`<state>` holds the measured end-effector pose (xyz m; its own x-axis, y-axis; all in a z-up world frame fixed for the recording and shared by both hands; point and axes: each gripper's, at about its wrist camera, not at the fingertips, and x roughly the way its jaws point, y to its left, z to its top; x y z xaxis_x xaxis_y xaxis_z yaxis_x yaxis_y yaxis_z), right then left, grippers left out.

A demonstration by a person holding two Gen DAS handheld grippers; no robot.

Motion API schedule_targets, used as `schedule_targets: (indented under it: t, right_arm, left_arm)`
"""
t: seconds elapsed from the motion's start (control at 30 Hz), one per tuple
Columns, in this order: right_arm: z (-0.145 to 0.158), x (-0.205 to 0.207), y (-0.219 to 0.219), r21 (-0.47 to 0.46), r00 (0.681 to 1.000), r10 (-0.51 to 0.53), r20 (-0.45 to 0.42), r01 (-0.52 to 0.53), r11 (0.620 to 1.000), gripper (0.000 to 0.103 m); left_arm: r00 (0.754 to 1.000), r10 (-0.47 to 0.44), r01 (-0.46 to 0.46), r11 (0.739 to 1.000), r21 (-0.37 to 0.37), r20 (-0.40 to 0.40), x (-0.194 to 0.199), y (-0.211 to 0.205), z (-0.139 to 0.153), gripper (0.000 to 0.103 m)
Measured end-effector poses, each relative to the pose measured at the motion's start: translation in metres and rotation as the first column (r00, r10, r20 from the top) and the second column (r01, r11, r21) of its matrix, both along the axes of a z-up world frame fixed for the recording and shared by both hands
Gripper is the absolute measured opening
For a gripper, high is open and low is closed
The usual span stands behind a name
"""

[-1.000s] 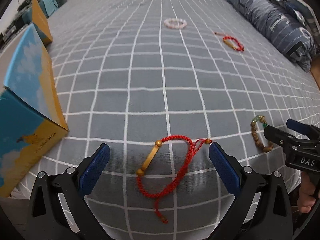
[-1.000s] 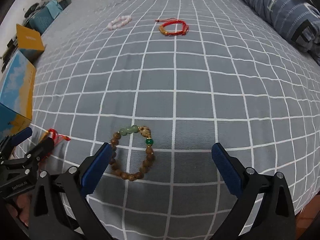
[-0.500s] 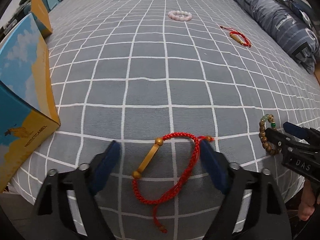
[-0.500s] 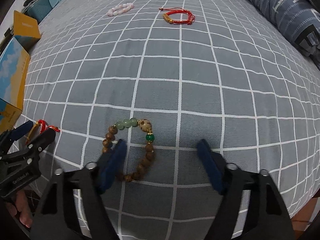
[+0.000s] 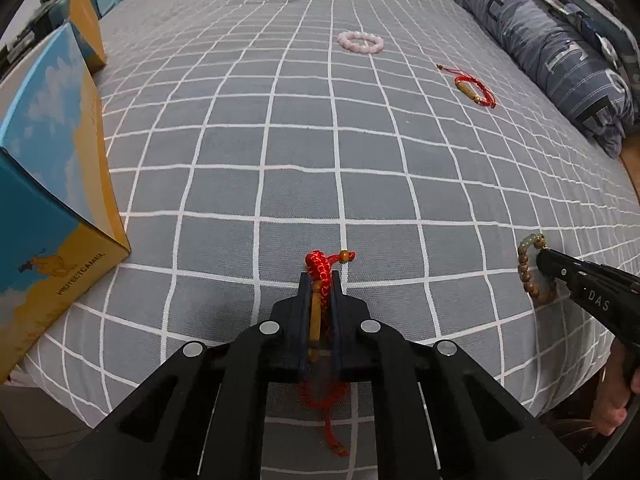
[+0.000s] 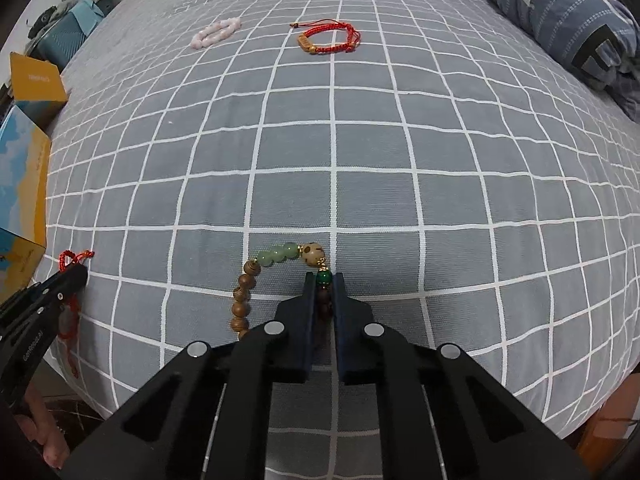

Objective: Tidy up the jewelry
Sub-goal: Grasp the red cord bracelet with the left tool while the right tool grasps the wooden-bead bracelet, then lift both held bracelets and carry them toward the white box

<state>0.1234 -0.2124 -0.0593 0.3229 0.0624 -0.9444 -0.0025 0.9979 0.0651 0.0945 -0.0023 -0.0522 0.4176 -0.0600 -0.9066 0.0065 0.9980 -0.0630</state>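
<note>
My left gripper [image 5: 319, 280] is shut on a red braided bracelet [image 5: 319, 266] with a gold tube, near the bed's front edge. My right gripper [image 6: 323, 282] is shut on a wooden bead bracelet [image 6: 245, 292] with green beads, at its dark green bead. In the left wrist view the bead bracelet [image 5: 525, 270] and right gripper [image 5: 546, 260] lie at the right. In the right wrist view the left gripper [image 6: 78, 274] and red bracelet [image 6: 70, 258] lie at the left. A second red bracelet [image 5: 476, 90] [image 6: 330, 38] and a pink bead bracelet [image 5: 360, 42] [image 6: 216, 32] lie far back.
The bed has a grey sheet with white grid lines [image 5: 300, 152]. A blue and yellow box [image 5: 48, 184] stands at the left edge, also in the right wrist view [image 6: 20, 184]. A folded blue quilt [image 5: 552, 48] lies along the right side.
Both grippers have closed from wide open: the left on the red bracelet, the right on the bead bracelet. Both moved slightly forward over their bracelets.
</note>
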Motion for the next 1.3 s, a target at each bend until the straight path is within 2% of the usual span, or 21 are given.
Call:
schedule_targets:
  t: [0.4,0.87,1.1,1.3]
  right_arm:
    - [0.017,-0.007,0.001,0.004,0.999,0.008,0.046,-0.008,1.0,0.007]
    - [0.038,-0.014,0.004,-0.004,0.99,0.017,0.143,-0.017,1.0,0.008]
    - [0.048,-0.012,0.005,-0.043,0.976,-0.013,0.216,0.022,0.999,0.008]
    - [0.067,-0.018,0.007,-0.038,0.947,-0.014,0.321,0.028,0.999,0.009]
  left_arm:
    - [0.999,-0.007,0.007,1.0,0.006,0.046,-0.005,0.001,0.015,0.008]
    - [0.989,-0.021,0.02,1.0,0.011,0.143,-0.014,0.01,0.057,0.008]
    - [0.976,-0.017,0.007,0.999,0.048,0.217,-0.02,0.004,0.076,0.008]
    - [0.965,0.003,-0.019,0.998,0.058,0.264,-0.023,0.002,0.086,0.008]
